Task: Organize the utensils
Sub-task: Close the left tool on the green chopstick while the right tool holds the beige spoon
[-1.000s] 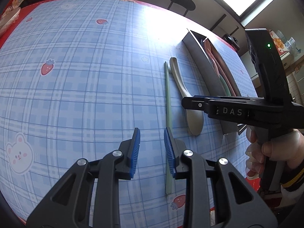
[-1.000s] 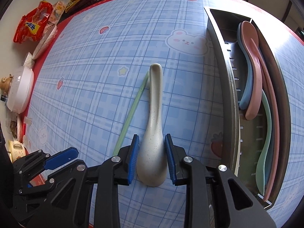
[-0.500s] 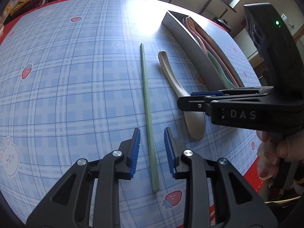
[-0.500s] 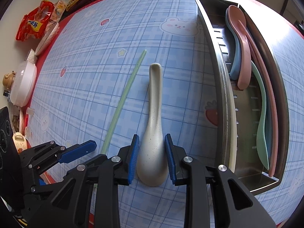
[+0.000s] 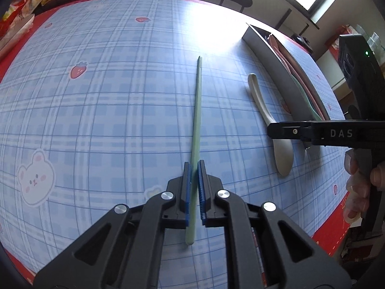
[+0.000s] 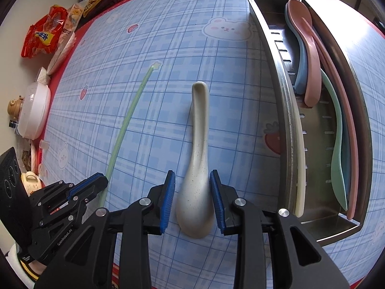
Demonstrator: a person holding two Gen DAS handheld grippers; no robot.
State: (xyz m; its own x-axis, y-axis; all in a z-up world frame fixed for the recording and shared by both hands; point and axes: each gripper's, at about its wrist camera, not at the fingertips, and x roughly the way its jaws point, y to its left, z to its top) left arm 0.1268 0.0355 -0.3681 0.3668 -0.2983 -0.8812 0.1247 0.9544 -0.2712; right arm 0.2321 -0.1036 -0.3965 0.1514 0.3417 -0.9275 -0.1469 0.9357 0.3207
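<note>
A long pale green chopstick point(image 5: 196, 120) lies on the blue checked tablecloth. My left gripper point(image 5: 193, 166) is shut on its near end; it also shows in the right wrist view point(image 6: 102, 180) at the lower left. A speckled cream ceramic spoon point(image 6: 197, 168) lies to the right of the chopstick, bowl toward me. My right gripper point(image 6: 192, 185) is open, its blue pads on either side of the spoon's bowl, apart from it. The spoon also shows in the left wrist view point(image 5: 272, 125).
A long steel tray point(image 6: 279, 77) on the right holds pink, blue and green spoons point(image 6: 310, 55) and a cream one on its rim. Snack bags point(image 6: 43, 33) and a white lidded pot point(image 6: 33, 110) sit off the table's left edge. The red table edge is near me.
My left gripper moved over the green chopstick and its jaws closed on the near end. My right gripper stayed open around the spoon's bowl.
</note>
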